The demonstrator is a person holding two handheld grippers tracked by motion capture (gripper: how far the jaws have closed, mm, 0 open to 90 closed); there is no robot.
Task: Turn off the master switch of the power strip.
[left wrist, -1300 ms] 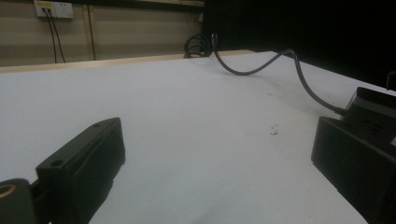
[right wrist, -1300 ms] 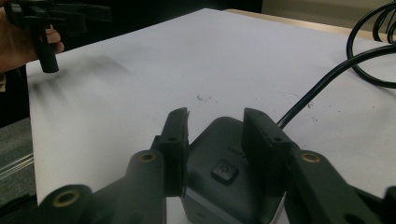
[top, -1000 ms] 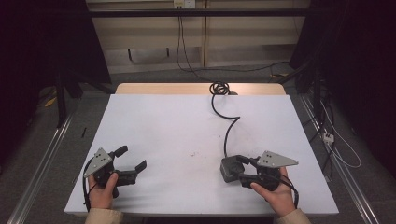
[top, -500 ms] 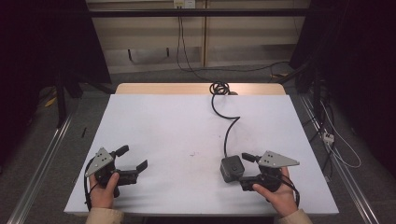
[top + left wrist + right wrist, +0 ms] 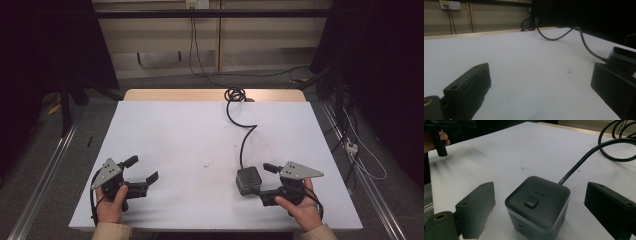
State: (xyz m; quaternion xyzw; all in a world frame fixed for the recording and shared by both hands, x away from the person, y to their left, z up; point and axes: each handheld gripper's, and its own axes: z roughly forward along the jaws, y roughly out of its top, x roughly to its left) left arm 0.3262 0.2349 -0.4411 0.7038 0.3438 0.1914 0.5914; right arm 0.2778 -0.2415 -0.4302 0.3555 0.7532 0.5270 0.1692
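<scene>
At about seven o'clock on the white table [image 5: 200, 130], the left gripper [image 5: 142, 172] is spread wide with nothing between its jaws. At five o'clock sits the cube power strip [image 5: 249, 180], its cable [image 5: 243, 131] running toward twelve. The right gripper [image 5: 266, 183] flanks it, jaws wide, not touching.

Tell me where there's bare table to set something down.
Bare room: the whole middle and left of the table, between the left gripper and the power cable. Crowded: the near right, where the right gripper brackets the power cube.
</scene>
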